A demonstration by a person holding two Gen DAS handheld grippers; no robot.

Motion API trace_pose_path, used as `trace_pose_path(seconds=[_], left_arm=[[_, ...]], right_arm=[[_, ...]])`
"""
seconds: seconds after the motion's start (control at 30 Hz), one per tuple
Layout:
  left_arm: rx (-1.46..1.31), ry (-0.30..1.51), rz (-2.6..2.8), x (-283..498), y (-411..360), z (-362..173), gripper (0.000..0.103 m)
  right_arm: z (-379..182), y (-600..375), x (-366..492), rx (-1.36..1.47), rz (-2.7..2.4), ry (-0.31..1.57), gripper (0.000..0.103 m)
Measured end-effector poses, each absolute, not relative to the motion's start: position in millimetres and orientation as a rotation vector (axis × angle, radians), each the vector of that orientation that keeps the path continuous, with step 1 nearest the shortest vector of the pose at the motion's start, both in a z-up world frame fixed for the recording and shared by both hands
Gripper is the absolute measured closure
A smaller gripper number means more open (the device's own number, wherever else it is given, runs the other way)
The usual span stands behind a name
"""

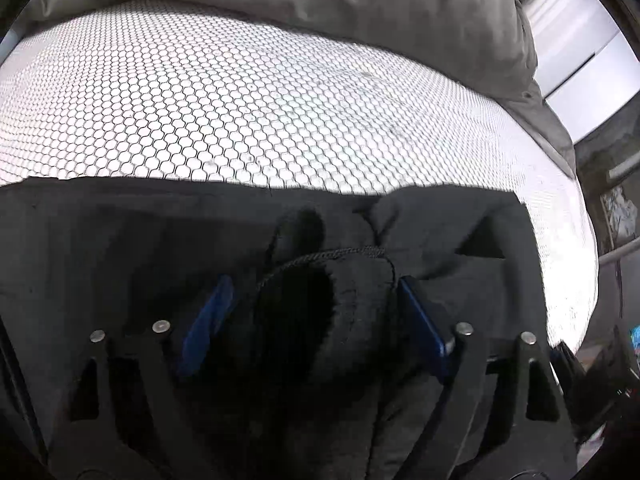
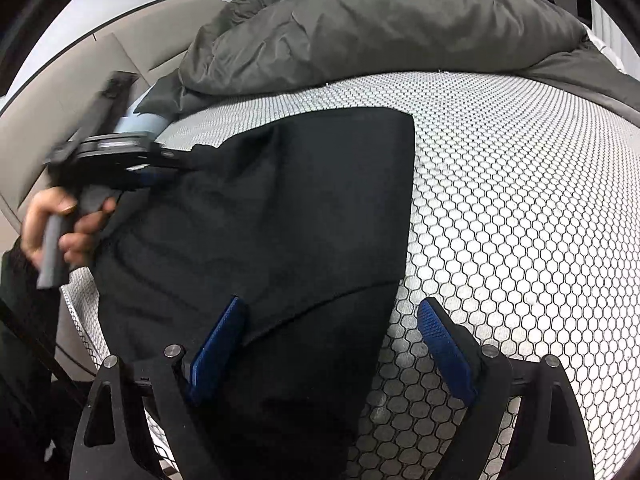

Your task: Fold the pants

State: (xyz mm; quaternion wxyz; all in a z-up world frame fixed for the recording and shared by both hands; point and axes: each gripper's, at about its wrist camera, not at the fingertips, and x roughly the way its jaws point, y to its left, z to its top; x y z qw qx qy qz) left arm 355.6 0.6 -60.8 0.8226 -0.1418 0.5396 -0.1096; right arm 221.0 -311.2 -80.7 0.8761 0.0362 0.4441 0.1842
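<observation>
A: Where are the pants [image 2: 288, 208]?

B: Spread on the bed [image 2: 520, 208], on its white cover with the black honeycomb print. A grey duvet [image 2: 380, 28] is bunched along the far side.

A: And the left gripper [image 1: 316, 292]?

B: A thick bunched fold of the black cloth with a stitched hem sits between its 2 blue pads [image 1: 210, 316]. The cloth fills the gap and meets both pads, so it is clamped on the pants. In the right wrist view the same tool sits at the pants' far left corner, with a hand [image 2: 60, 228] on its grey handle.

A: The right gripper [image 2: 332, 316]?

B: Its jaws stand wide apart. 1 pad is over the black cloth, the other over bare bed, and neither pad presses the cloth's near right edge that lies between them.
</observation>
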Motion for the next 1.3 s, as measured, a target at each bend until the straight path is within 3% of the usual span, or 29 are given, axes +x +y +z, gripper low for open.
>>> trace_pose_path(seconds=[0.03, 0.27, 0.33, 0.4, 0.53, 0.6, 0.7, 0.8, 0.87, 0.93, 1.0, 1.3], left_arm=[[-0.303, 1.123, -0.242, 354.3, 0.0, -59.6, 0.056], [-0.365, 1.01, -0.24, 337.5, 8.6, -37.2, 0.075], [-0.387, 0.957, -0.251, 331.9, 16.6, -19.6, 0.087], [-0.382, 0.922, -0.226, 329.7, 28.0, -9.3, 0.088], [-0.431, 1.021, -0.151, 344.3, 41.9, -40.5, 0.076], [-0.487, 1.057, -0.125, 343.5, 50.2, -52.0, 0.075], [-0.457, 1.014, -0.064, 336.8, 60.8, -35.2, 0.067], [-0.452, 1.008, -0.079, 318.3, 66.5, -20.7, 0.051], [-0.425, 1.011, -0.142, 297.4, 58.0, -12.4, 0.05], [-0.342, 1.008, -0.194, 279.5, 44.8, -5.6, 0.031], [-0.24, 1.008, -0.208, 257.3, 25.3, -9.1, 0.022], [-0.058, 1.042, -0.17, 215.4, 17.9, -39.6, 0.019]], right_arm=[[-81.2, -312.8, 221.5, 0.079, 0.387, 0.928, 0.013], [-80.3, -309.7, 221.6, 0.062, 0.38, 0.928, 0.013], [-78.9, -307.9, 220.3, 0.058, 0.386, 0.921, 0.013], [-78.8, -306.2, 220.0, 0.056, 0.384, 0.918, 0.013], [-80.7, -298.6, 223.6, 0.058, 0.39, 0.919, 0.013], [-82.5, -296.6, 224.9, 0.051, 0.386, 0.923, 0.013], [-82.6, -298.7, 224.6, 0.057, 0.384, 0.923, 0.013], [-82.6, -303.9, 224.2, 0.066, 0.376, 0.92, 0.013], [-82.4, -308.2, 225.2, 0.077, 0.375, 0.919, 0.013], [-81.9, -311.8, 226.6, 0.091, 0.376, 0.918, 0.013], [-81.1, -314.0, 227.8, 0.102, 0.375, 0.913, 0.013], [-71.6, -312.0, 203.4, 0.103, 0.482, 0.865, 0.013]])
